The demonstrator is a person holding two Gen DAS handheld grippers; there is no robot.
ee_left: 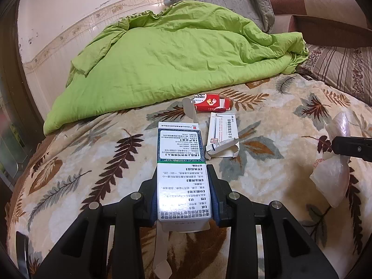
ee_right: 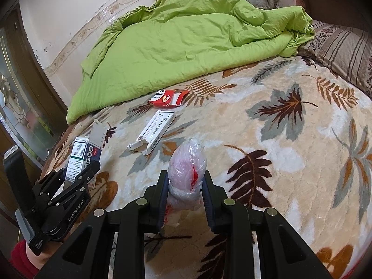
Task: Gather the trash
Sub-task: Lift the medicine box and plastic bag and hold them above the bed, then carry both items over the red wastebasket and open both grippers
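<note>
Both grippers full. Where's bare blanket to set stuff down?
Free: leaf blanket right of the white carton, up to the striped pillow. Crowded: middle strip with white carton and red box along the green duvet.

Your right gripper (ee_right: 185, 181) clamps a crumpled plastic bag (ee_right: 187, 165) above the leaf-print blanket (ee_right: 290, 139). At left, your left gripper (ee_right: 76, 174) pinches a blue-white box (ee_right: 80, 155). Ahead lie a white box (ee_right: 154, 131) and, beyond it, a red box (ee_right: 168, 100) just beside the green quilt (ee_right: 186, 46).
</note>
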